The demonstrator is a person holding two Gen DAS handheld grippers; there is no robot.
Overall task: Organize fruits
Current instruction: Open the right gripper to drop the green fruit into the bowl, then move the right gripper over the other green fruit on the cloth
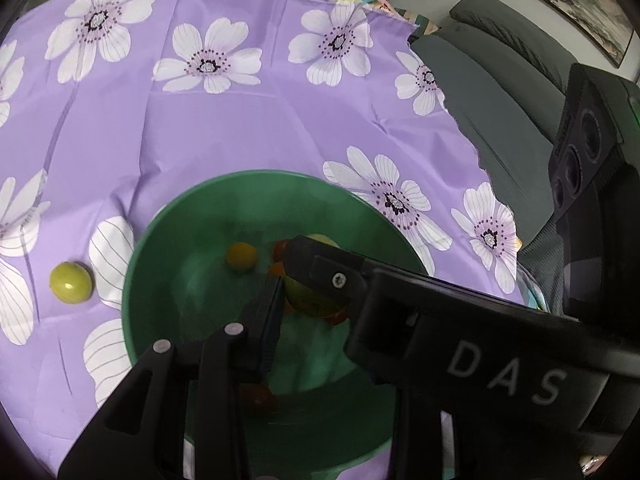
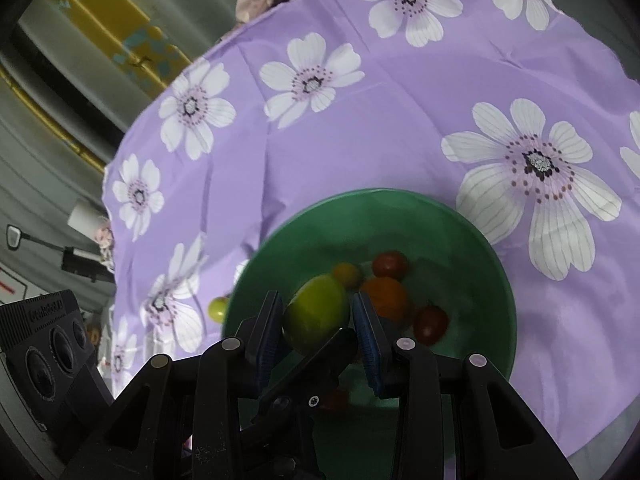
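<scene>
Right wrist view: right tongs (image 2: 318, 320) clenched on smooth round yellow-green fruit (image 2: 316, 314) over green plastic bowl (image 2: 496, 280); left tongs (image 1: 280, 280) pinch it too.

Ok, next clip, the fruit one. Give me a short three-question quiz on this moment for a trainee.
1. Multiple choice: what sits between the fingers of the right gripper?
A. a red tomato
B. the yellow-green fruit
C. nothing
2. Short answer: what colour is the bowl?
3. True or false: the small green fruit lies inside the bowl.

Key: 1 B. 2 Green. 3 False: the small green fruit lies on the purple cloth, beside the bowl.
</scene>
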